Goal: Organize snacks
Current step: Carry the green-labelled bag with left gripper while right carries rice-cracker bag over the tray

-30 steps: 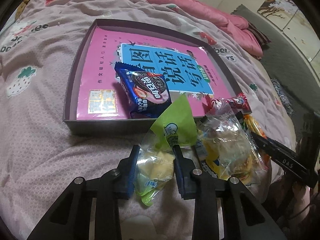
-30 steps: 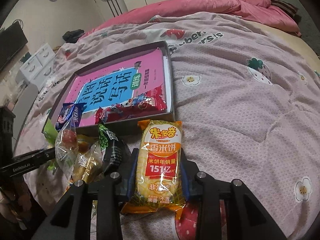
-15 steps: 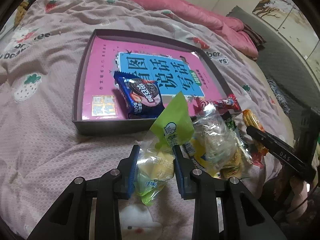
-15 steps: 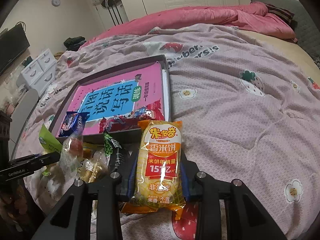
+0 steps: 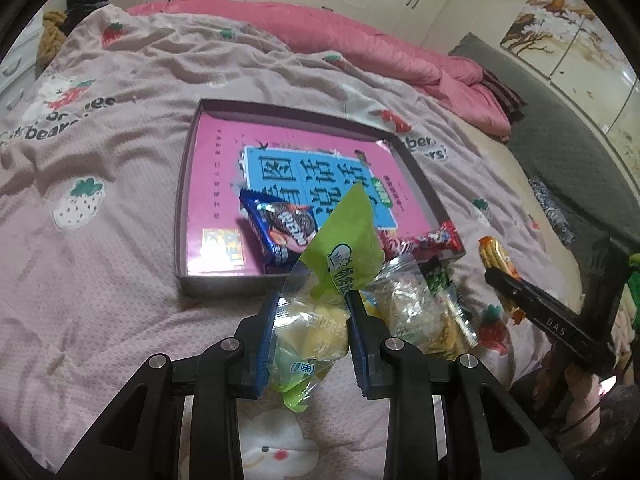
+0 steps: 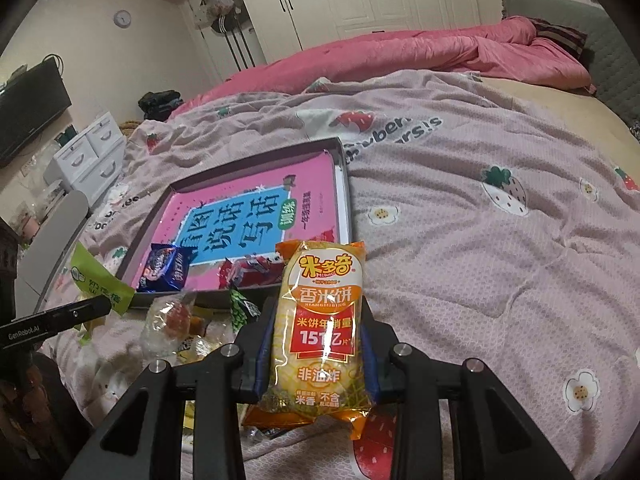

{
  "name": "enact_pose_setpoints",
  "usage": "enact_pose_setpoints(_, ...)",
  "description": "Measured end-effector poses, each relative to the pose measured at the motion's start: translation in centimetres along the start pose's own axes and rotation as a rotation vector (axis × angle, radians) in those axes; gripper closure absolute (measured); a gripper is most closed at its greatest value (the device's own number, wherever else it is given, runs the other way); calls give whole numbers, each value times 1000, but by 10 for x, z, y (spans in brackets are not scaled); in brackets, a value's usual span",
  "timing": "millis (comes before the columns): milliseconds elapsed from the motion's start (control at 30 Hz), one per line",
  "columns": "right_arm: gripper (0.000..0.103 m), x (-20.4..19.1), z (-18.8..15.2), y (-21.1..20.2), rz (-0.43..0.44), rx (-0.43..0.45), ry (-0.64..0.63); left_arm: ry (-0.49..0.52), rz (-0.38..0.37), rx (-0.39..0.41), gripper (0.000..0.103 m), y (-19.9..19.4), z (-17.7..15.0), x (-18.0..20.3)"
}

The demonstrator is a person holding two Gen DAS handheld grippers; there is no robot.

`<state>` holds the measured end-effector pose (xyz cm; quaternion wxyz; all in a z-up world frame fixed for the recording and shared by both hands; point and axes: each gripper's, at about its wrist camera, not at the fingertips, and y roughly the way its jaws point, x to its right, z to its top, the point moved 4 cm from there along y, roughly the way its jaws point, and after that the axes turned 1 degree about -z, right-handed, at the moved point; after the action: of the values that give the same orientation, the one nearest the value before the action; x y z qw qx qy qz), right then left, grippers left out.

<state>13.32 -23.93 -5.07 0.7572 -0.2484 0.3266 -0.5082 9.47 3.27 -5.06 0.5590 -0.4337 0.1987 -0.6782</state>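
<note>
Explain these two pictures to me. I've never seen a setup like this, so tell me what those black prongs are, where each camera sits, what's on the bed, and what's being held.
No robot here: a person holds a two-finger gripper in each hand, and a fisheye camera on each looks forward along its black fingers. One picture comes from the left gripper, the other from the right gripper. The left one is shut on a green-and-clear snack bag; the right one is shut on a yellow rice cracker pack. Both are over a bed with a pink strawberry blanket. On it lies a shallow grey box with a pink and blue book inside, plus a blue Oreo pack and a red wrapper. A pile of loose snacks sits in front of the box.
</note>
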Motion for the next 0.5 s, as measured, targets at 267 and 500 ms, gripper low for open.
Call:
enact_pose_setpoints(267,67,-10,8,-7,16,40,-22,11,26,42,70,-10,13,-2)
enact_pose_setpoints(500,67,-13,13,-12,20,68,-33,3,64,81,70,-17,28,-15)
